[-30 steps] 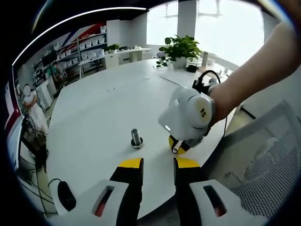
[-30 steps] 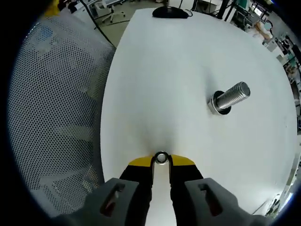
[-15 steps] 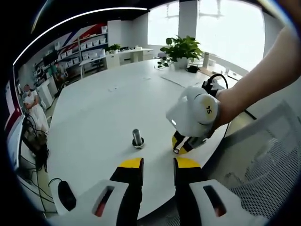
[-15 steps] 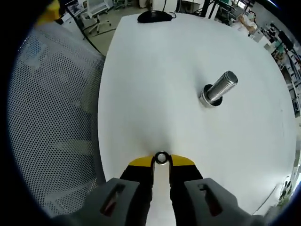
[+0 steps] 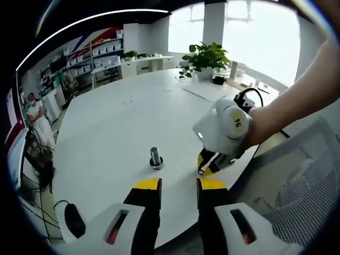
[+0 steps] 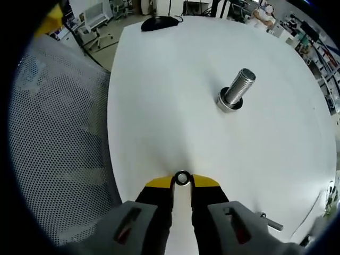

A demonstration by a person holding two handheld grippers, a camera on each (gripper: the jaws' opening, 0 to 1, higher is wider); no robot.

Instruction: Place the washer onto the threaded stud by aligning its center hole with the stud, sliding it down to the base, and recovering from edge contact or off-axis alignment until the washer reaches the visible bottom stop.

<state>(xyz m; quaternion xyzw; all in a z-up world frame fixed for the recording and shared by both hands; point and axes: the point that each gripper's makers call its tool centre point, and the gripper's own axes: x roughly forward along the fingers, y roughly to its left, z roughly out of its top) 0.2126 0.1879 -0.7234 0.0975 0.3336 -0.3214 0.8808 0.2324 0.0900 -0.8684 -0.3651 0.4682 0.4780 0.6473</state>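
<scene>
A steel threaded stud (image 6: pixel 235 90) stands upright on its round base on the white table (image 6: pixel 175 95); in the left gripper view the stud (image 5: pixel 155 157) is just ahead of my jaws. My right gripper (image 6: pixel 182 179) is shut on a small metal washer (image 6: pixel 182 178), held edge-up between the yellow tips, well short of the stud and low over the table. In the left gripper view the right gripper (image 5: pixel 204 167) hangs right of the stud, held by a person's hand. My left gripper (image 5: pixel 178 185) stands open with nothing between its jaws.
A black mouse (image 6: pixel 159 22) lies at the table's far end, also seen as the mouse (image 5: pixel 74 221) at the near left. A grey mesh chair (image 6: pixel 53 133) stands beside the table edge. Potted plants (image 5: pixel 207 56) and shelves are beyond the table.
My right gripper has swung with the washer, so the stud now sits higher and more central in its view. In the left gripper view the right gripper drifted slightly right. The left gripper is still.
</scene>
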